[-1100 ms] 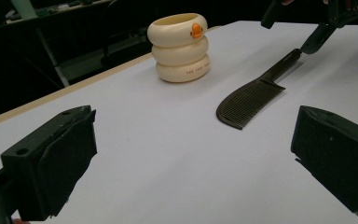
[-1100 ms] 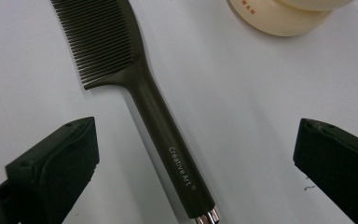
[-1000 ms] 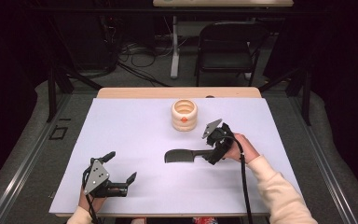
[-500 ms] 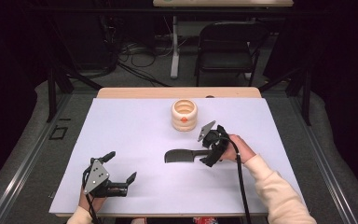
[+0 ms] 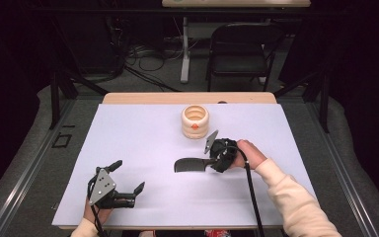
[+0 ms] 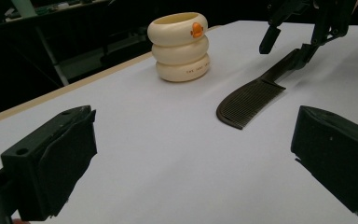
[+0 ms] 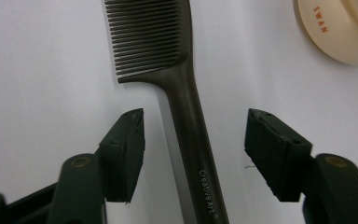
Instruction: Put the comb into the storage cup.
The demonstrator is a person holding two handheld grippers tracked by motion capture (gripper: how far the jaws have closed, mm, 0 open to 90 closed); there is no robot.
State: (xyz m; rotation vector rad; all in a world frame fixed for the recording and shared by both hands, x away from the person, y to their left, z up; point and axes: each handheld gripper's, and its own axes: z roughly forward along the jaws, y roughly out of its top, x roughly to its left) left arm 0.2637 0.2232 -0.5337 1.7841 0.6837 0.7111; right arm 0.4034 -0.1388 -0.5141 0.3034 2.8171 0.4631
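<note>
In the high view, the dark comb (image 5: 191, 165) lies flat on the white tabletop (image 5: 143, 133), in front of the cream ringed holder (image 5: 195, 121). The right tongs (image 5: 211, 157) sit over its handle end, and the left tongs (image 5: 127, 178) rest near the front edge, well apart from the comb.

The left gripper view shows its own tongs (image 6: 191, 154) spread wide with nothing between them, plus an orange spot on the holder (image 6: 181, 46).

The right gripper view shows its tongs (image 7: 193, 154) straddling the comb handle (image 7: 193, 140); they have just been closing, yet gaps remain on both sides. Lettering marks the handle.
</note>
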